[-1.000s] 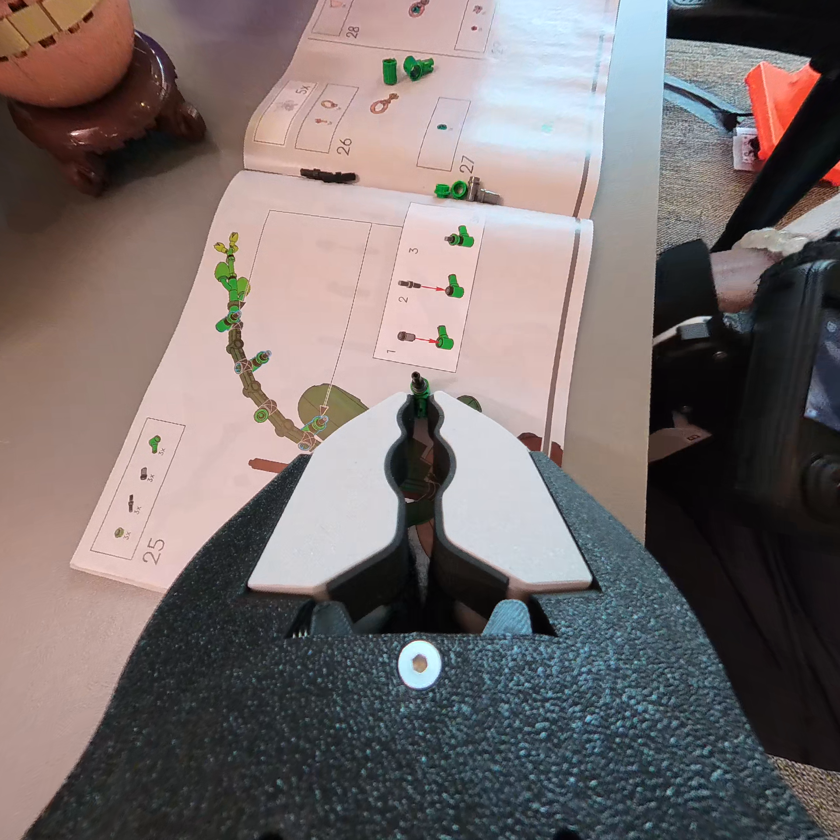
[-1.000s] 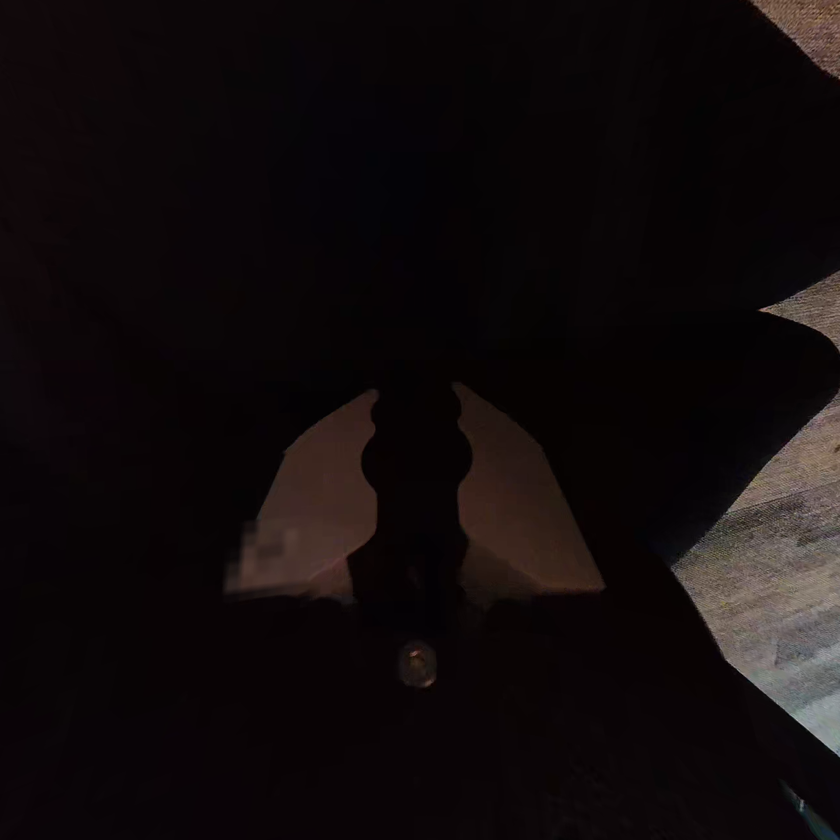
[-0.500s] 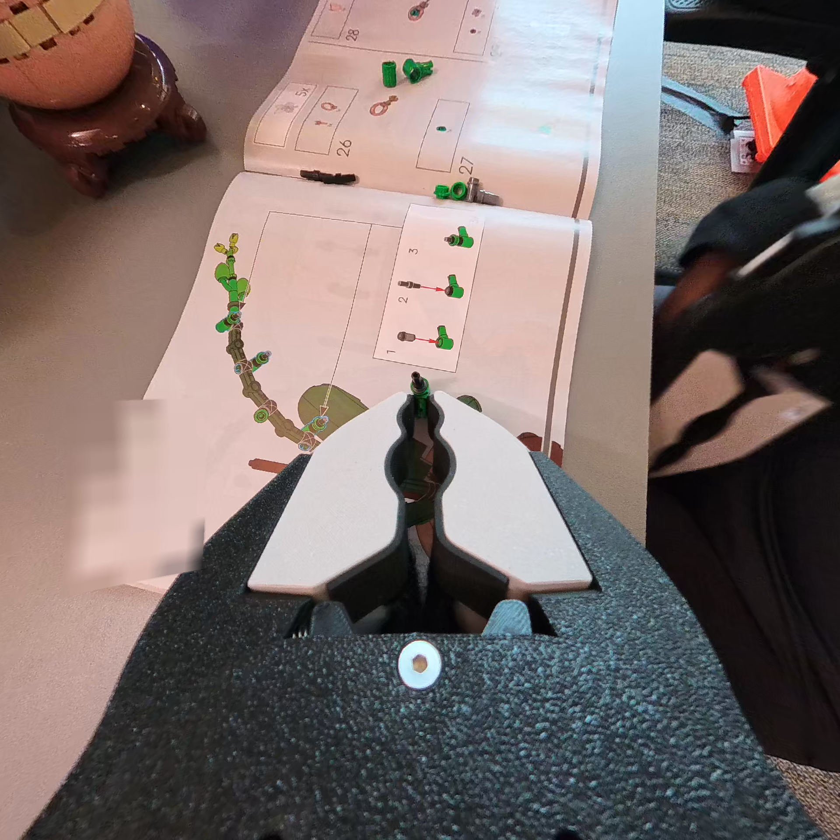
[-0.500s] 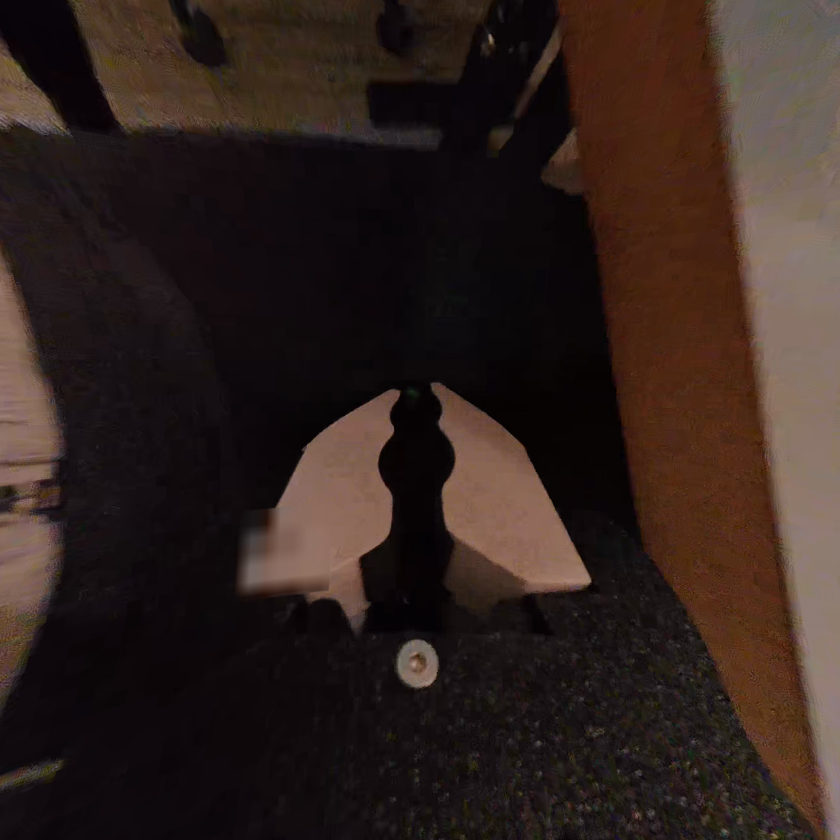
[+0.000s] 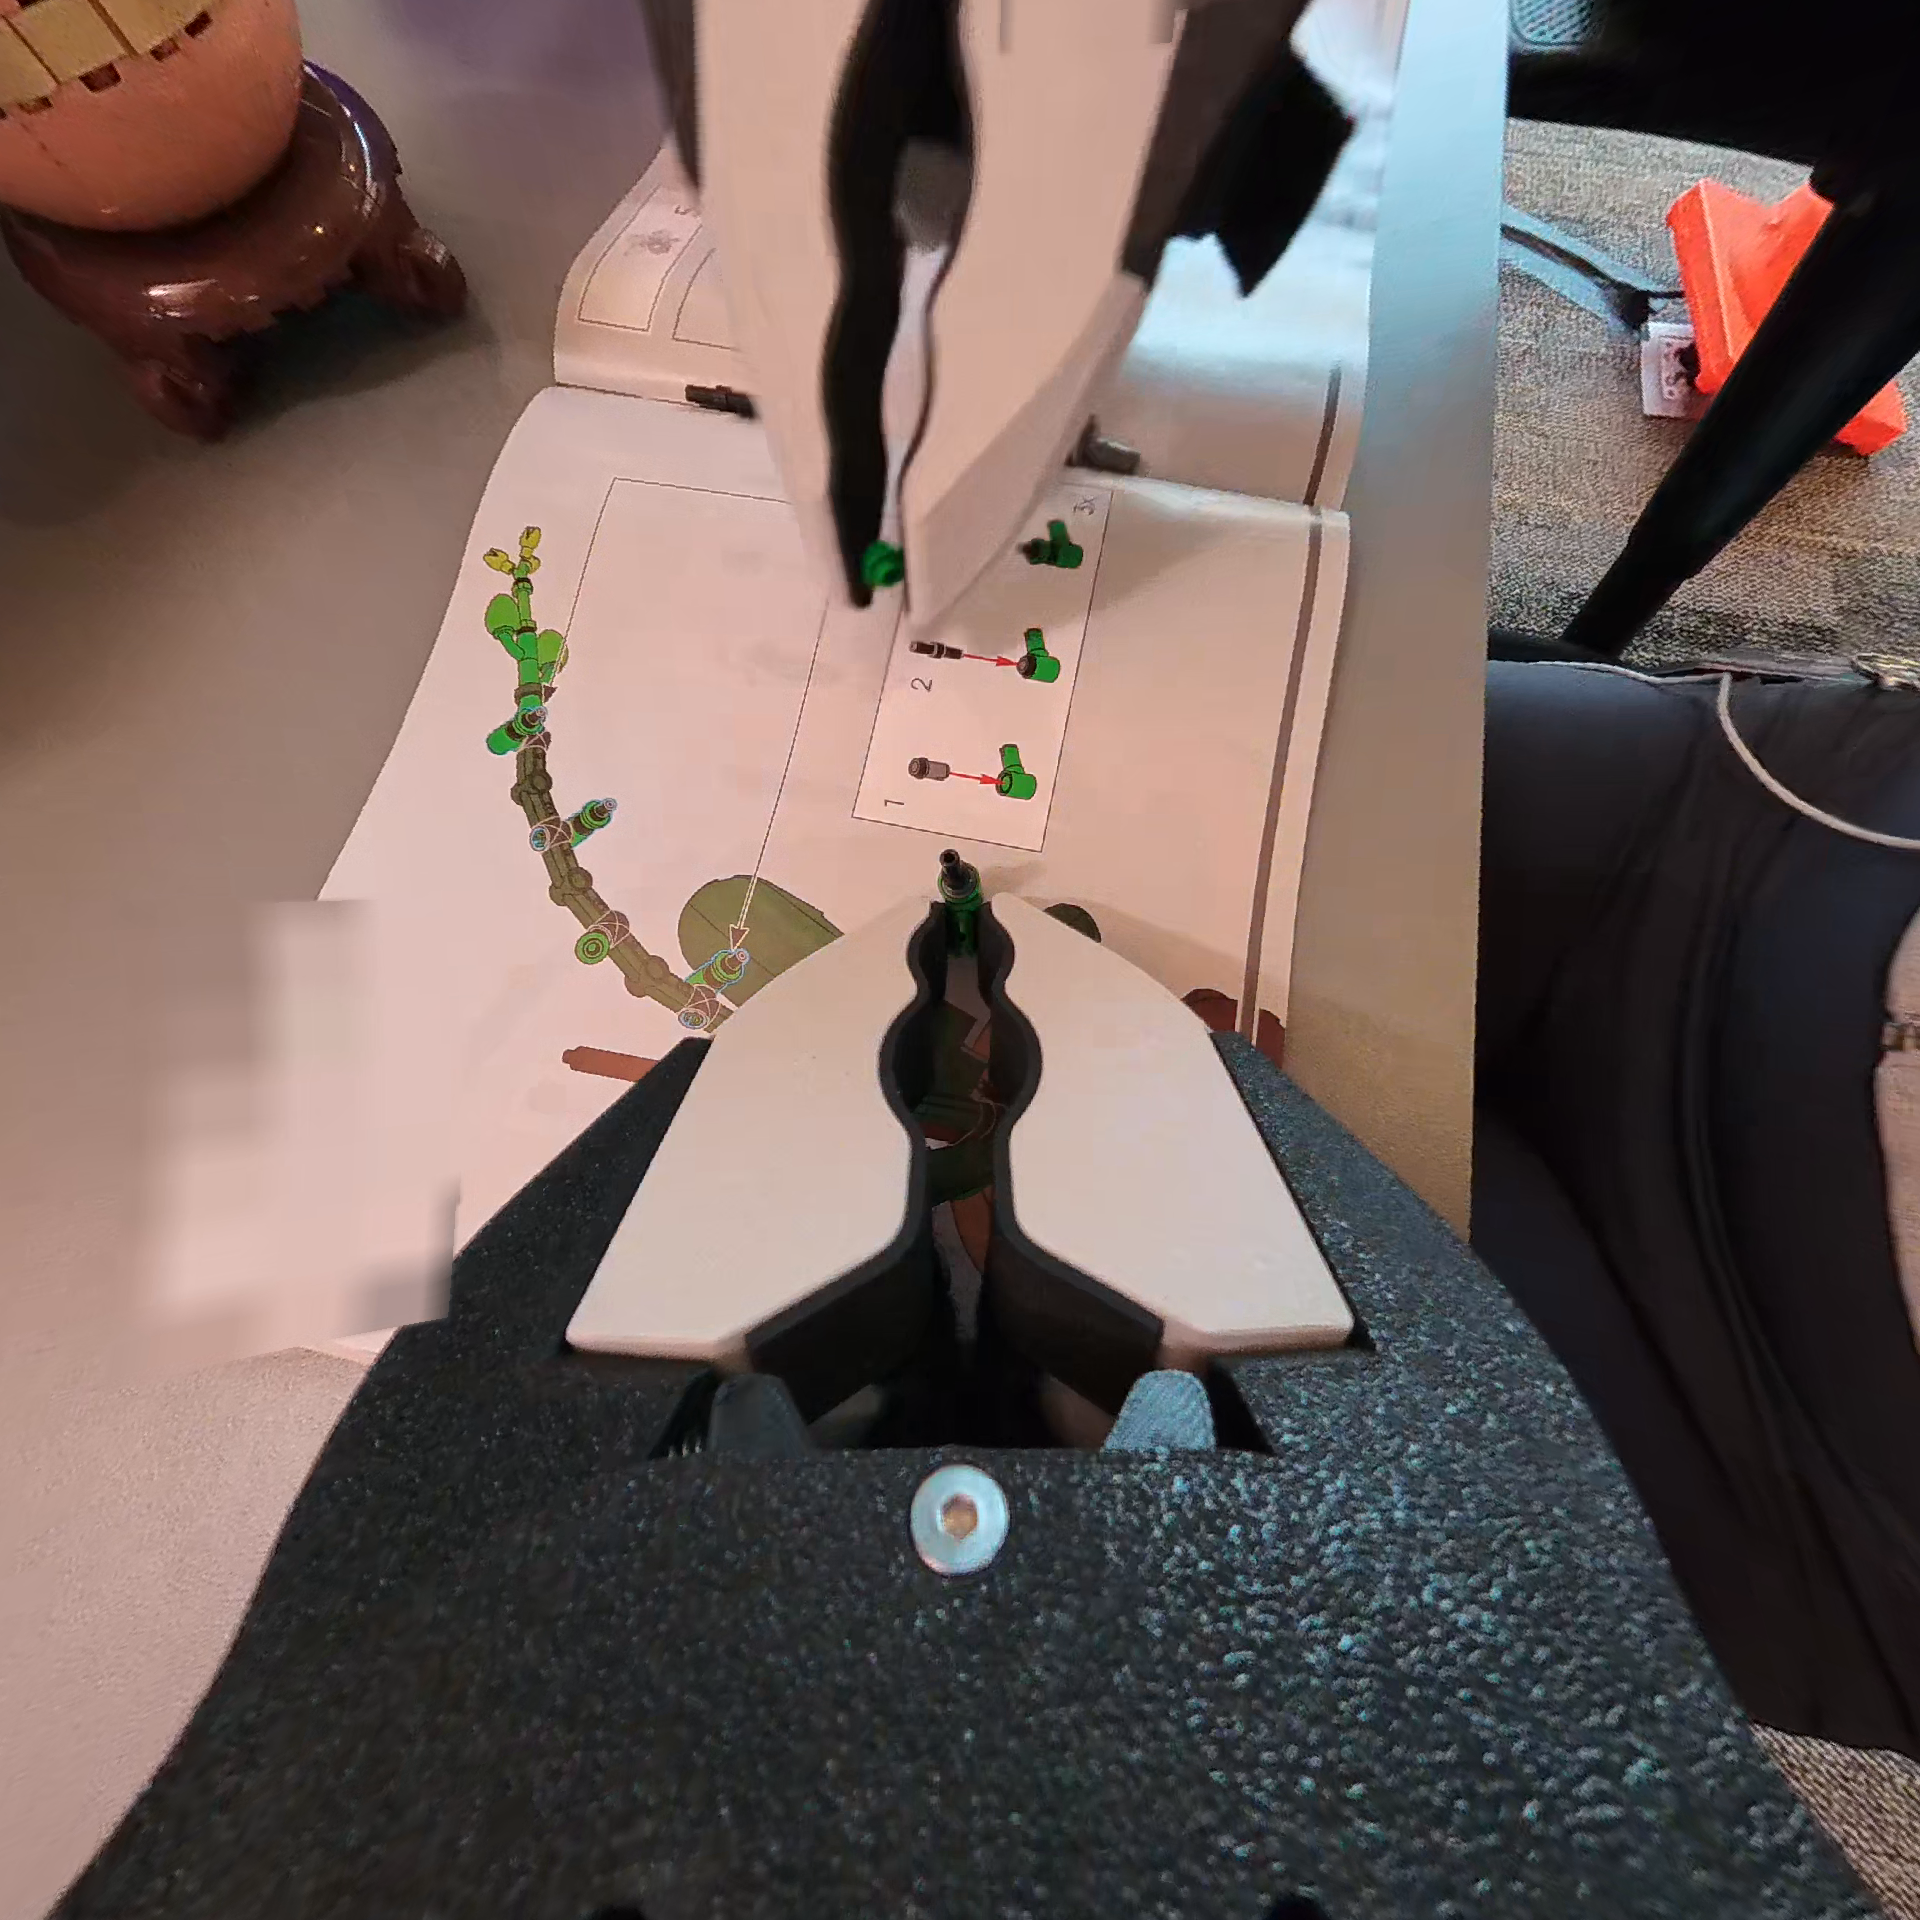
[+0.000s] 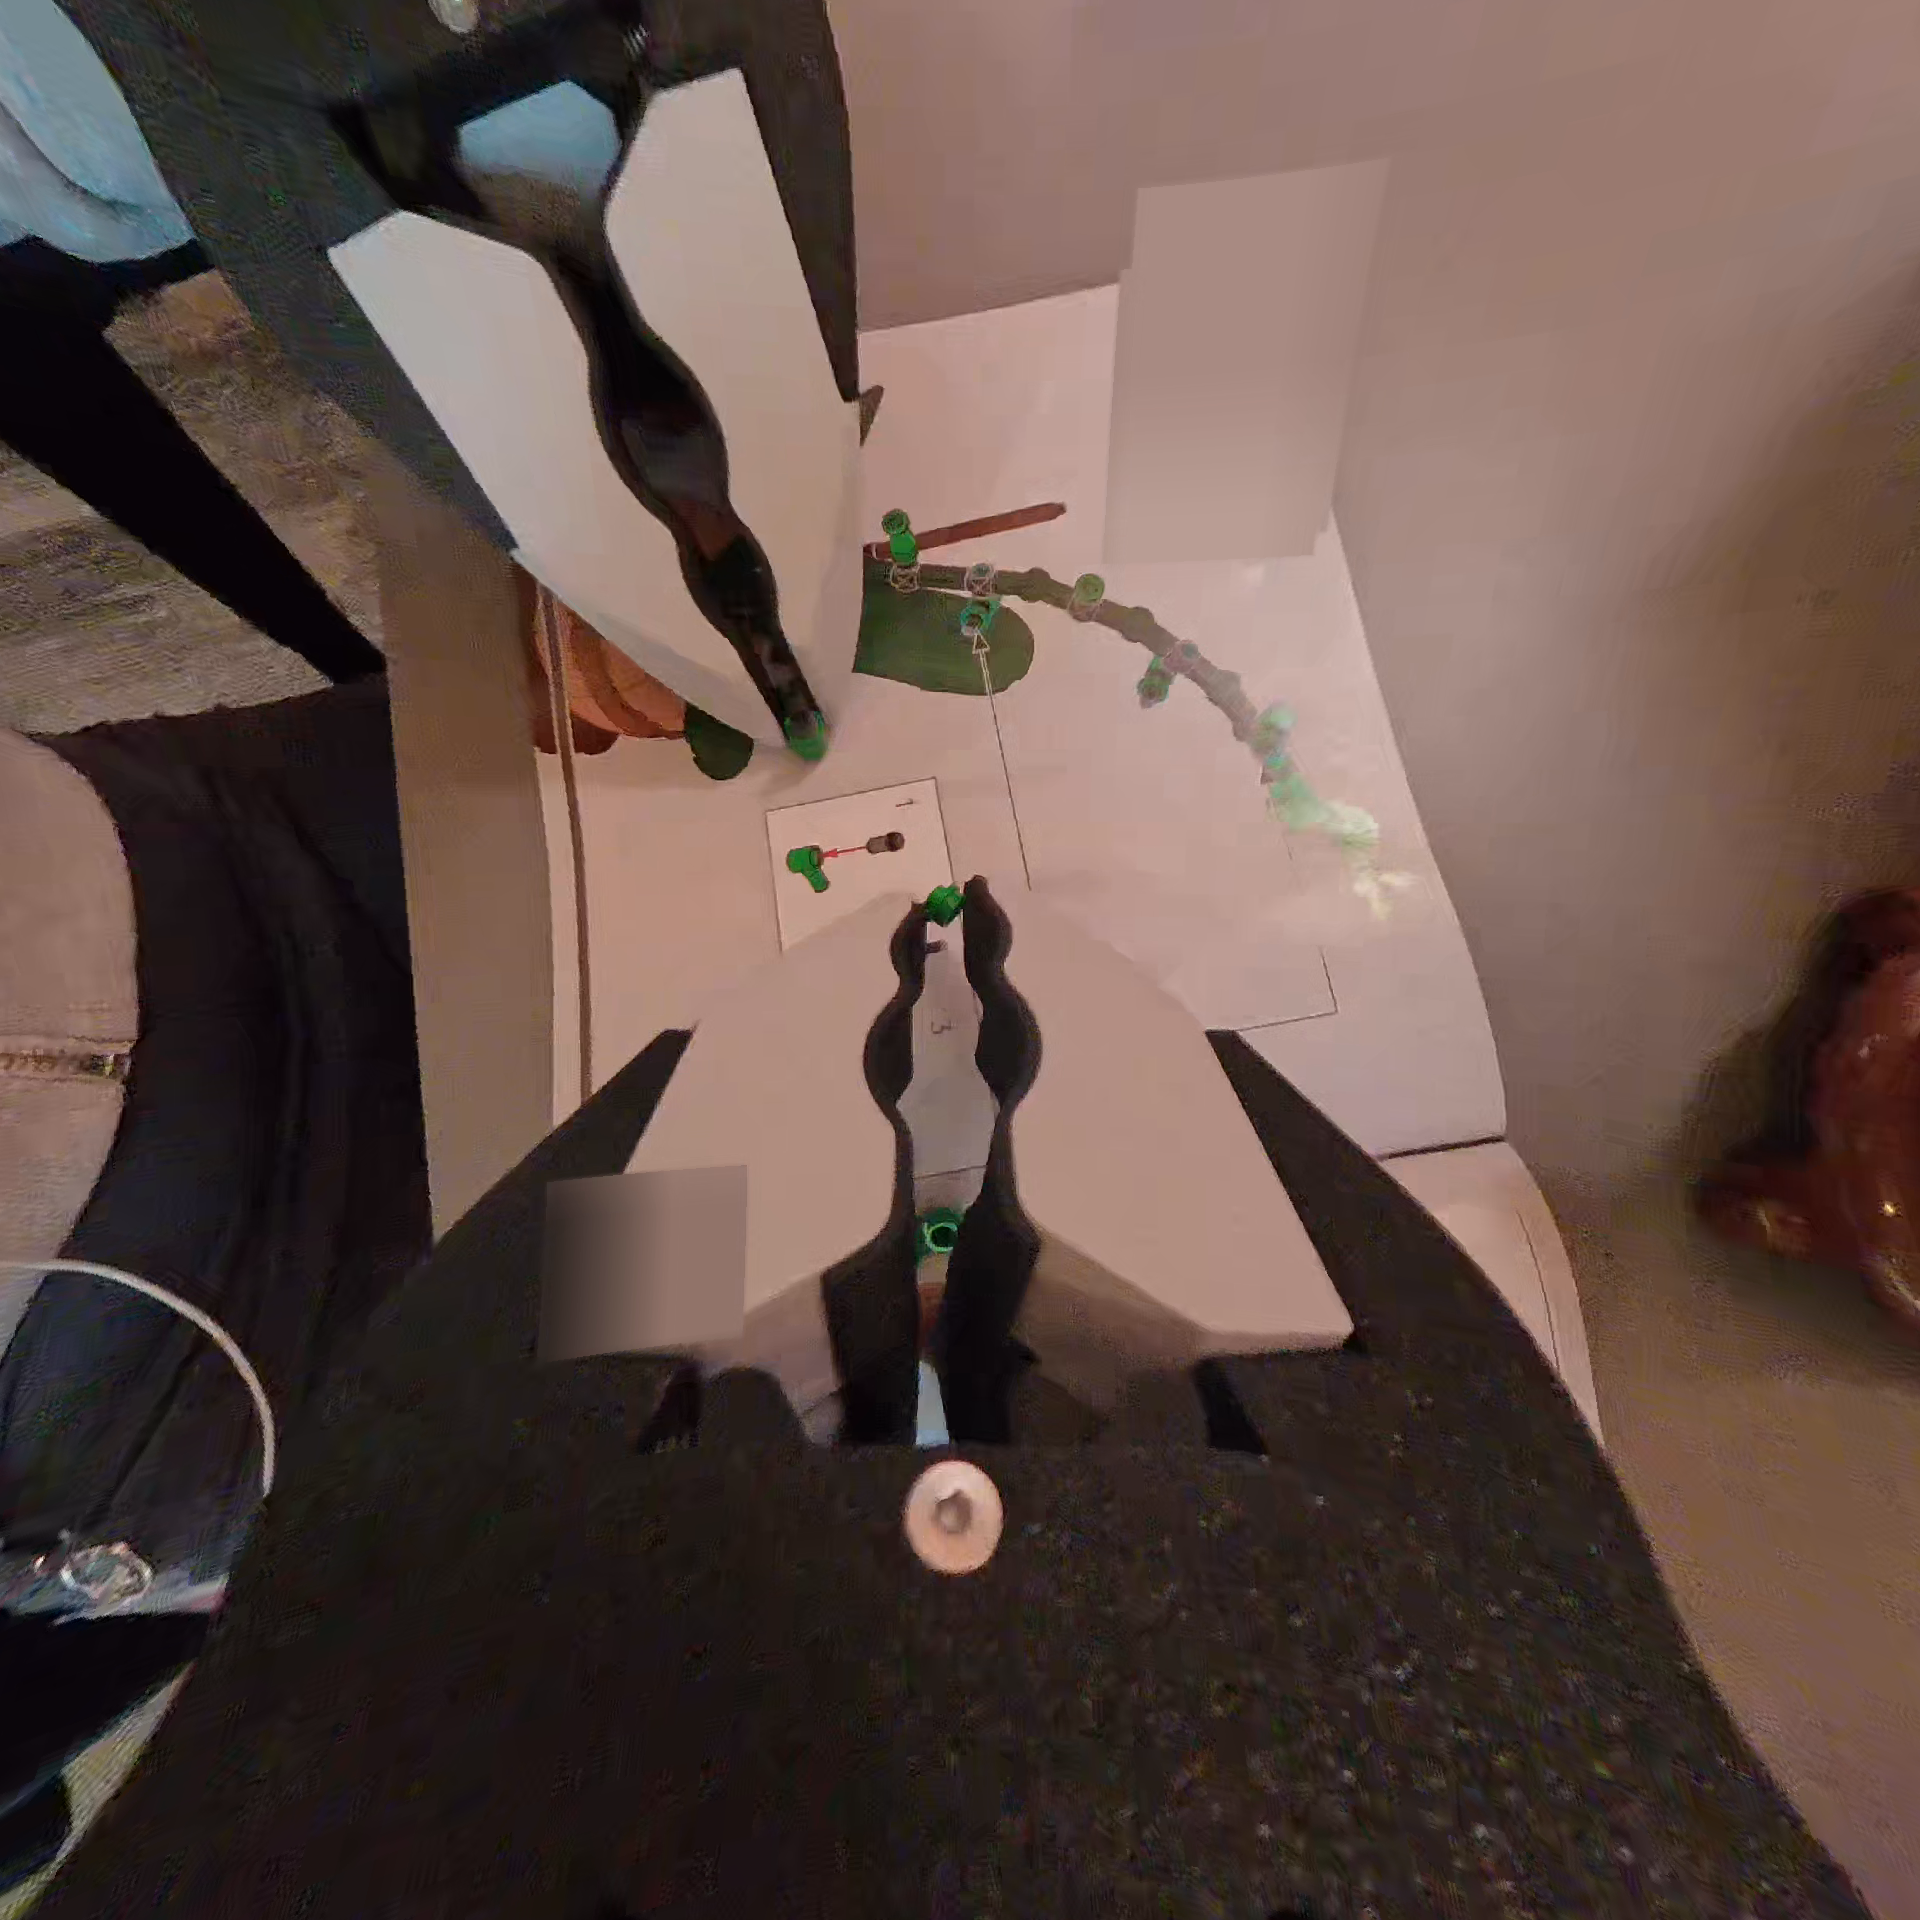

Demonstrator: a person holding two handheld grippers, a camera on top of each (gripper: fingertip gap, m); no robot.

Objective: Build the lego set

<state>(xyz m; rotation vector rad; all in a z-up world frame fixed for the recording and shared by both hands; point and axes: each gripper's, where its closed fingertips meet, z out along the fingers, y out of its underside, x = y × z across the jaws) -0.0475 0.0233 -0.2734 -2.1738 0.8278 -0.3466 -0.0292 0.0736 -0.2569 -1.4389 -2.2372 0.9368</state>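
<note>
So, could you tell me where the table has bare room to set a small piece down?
Bare grey table lies left of the instruction booklet, below the brown stand. The booklet's middle is crowded: both grippers hover there, each pinching a small green piece.

grey table point(image 5: 1439, 623), speckled carpet point(image 5: 1621, 436)

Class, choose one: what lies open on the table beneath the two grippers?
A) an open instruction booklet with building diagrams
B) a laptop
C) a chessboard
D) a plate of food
A: an instruction booklet with printed building diagrams lies open on the table under the left gripper and right gripper.
</note>
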